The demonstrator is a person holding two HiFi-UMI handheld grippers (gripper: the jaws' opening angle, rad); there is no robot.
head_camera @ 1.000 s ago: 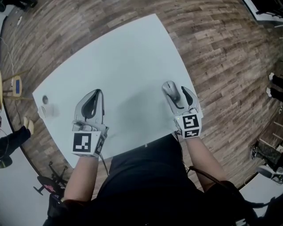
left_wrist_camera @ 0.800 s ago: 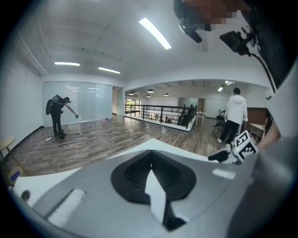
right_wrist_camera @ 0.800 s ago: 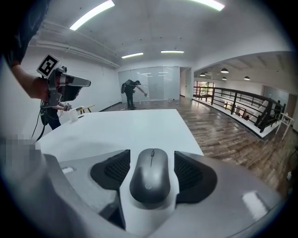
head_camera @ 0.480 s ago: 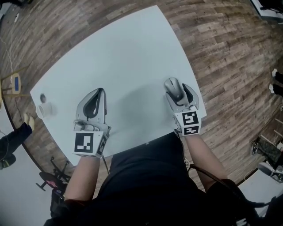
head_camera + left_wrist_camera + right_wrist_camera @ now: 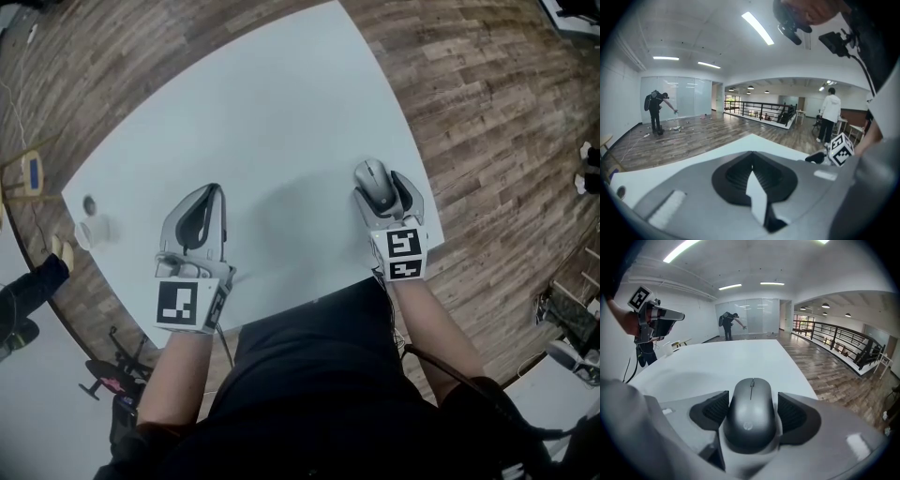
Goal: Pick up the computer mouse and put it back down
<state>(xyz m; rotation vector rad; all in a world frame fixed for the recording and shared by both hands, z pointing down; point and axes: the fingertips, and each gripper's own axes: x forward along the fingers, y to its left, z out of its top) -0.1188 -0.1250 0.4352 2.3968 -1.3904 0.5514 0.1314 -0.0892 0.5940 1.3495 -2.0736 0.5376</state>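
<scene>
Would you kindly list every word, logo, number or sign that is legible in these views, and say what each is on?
"hp": round logo on the back of the computer mouse, faint but legible.
Cubes on the left gripper and the right gripper, whose jaws have just been opening round the mouse: black-and-white square markers, no letters.
Nothing else legible.

it was a large open office-like hall: wood-plank floor (image 5: 487,112), strip lights (image 5: 757,27), a glass wall (image 5: 757,315) far ahead of the right hand-held gripper (image 5: 752,397), a black railing (image 5: 834,337) to its right.
</scene>
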